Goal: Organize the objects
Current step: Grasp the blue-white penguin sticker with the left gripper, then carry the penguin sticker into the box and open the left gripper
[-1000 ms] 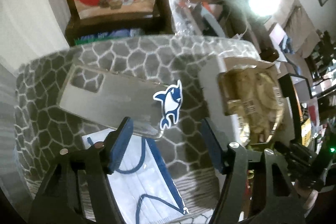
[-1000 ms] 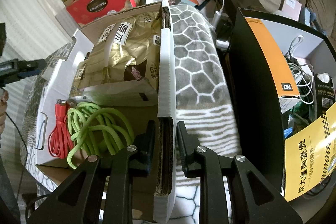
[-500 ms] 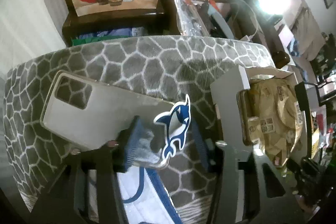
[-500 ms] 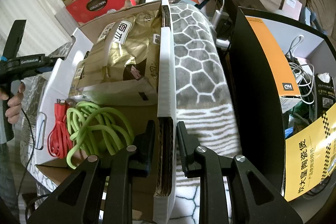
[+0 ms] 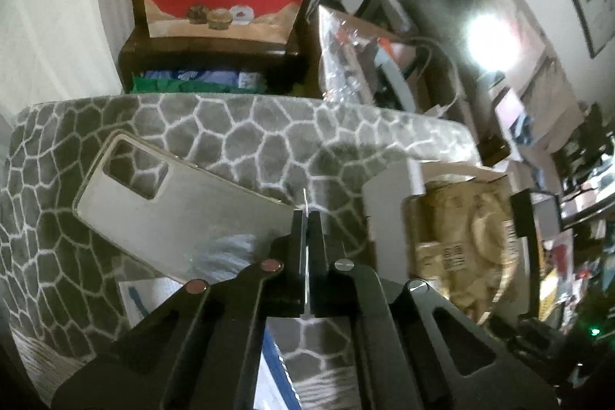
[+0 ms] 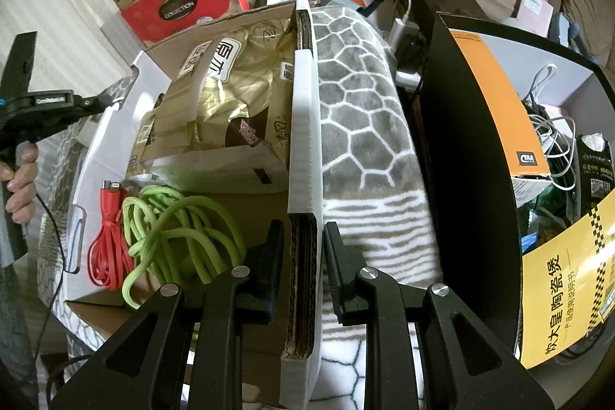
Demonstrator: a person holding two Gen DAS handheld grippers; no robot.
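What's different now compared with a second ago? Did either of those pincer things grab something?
The left gripper has just closed its jaws on the thin whale sticker, which now stands edge-on between them beside the clear phone case. A second ago the jaws stood wide apart around it. The right gripper stayed clamped on the cardboard box wall; the green cord and red cable inside have not moved.

The phone case (image 5: 180, 214) lies on the blanket (image 5: 238, 141), left of the cardboard box (image 5: 388, 202) holding cables (image 6: 173, 237).
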